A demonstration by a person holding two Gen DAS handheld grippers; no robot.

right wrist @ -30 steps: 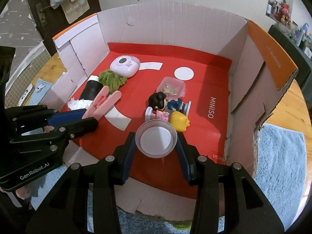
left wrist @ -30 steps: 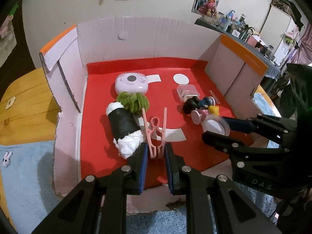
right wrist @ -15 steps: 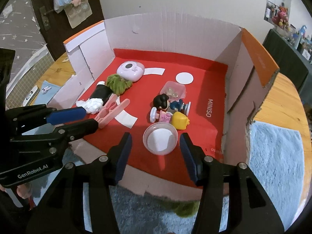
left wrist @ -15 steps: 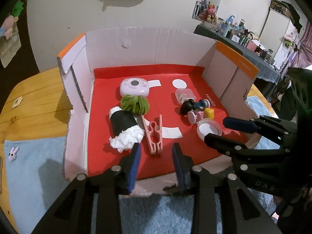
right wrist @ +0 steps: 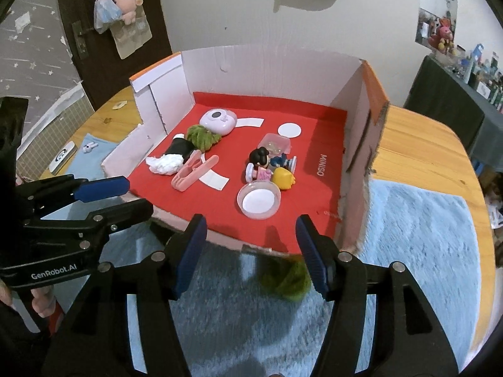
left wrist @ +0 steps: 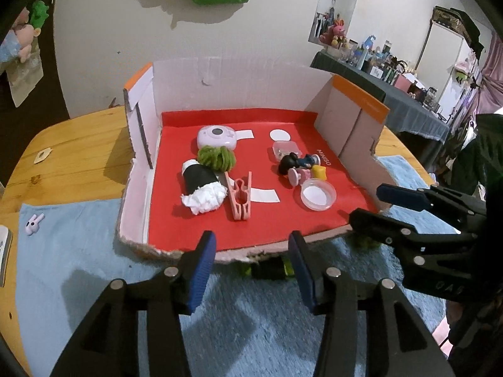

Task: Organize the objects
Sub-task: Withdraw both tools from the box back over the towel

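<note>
Two light, stiff pieces lie freed on the box's [left wrist: 239, 84] red floor: a pink clothes peg [left wrist: 240, 199], best pinched across its flat sides, and a shallow clear round lid [right wrist: 259, 199], slippery, best taken rim to rim. Both tongs, left [left wrist: 251, 270] and right [right wrist: 251, 254], have just been opening and stand empty over the blue mat [right wrist: 424, 251] on the worktop [right wrist: 418, 144].

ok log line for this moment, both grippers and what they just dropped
left gripper: open, empty, jaws just opening | right gripper: open, empty, jaws just opening | pink plastic clothes peg, round clear lidded dish: lying in red-floored cardboard box
</note>
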